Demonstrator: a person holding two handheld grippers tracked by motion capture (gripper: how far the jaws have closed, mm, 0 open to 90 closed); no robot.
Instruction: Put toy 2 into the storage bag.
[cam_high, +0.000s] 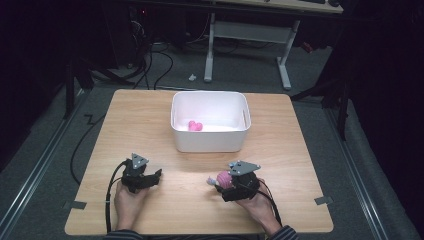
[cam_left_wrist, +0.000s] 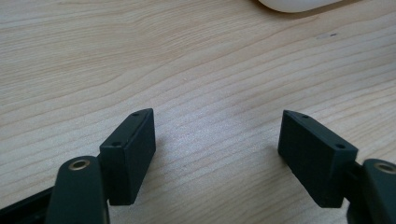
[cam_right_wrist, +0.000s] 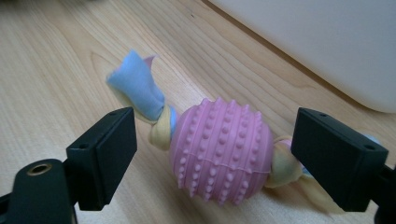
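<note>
A pink studded ball toy (cam_right_wrist: 220, 150) with blue and yellow fabric tails lies on the wooden table (cam_high: 150, 125), seen as a pink blob (cam_high: 223, 179) in the high view. My right gripper (cam_right_wrist: 212, 156) is open, its jaws standing either side of the ball without touching it. My left gripper (cam_left_wrist: 217, 142) is open over bare wood, held by a hand at the front left (cam_high: 157, 175). A white bin (cam_high: 210, 121) stands behind, with a pink object (cam_high: 195, 126) lying inside it.
The bin's wall (cam_right_wrist: 322, 42) is close behind the toy in the right gripper view, and its corner (cam_left_wrist: 299, 4) shows far off in the left gripper view. Cables and a desk frame (cam_high: 247, 45) lie on the floor beyond the table.
</note>
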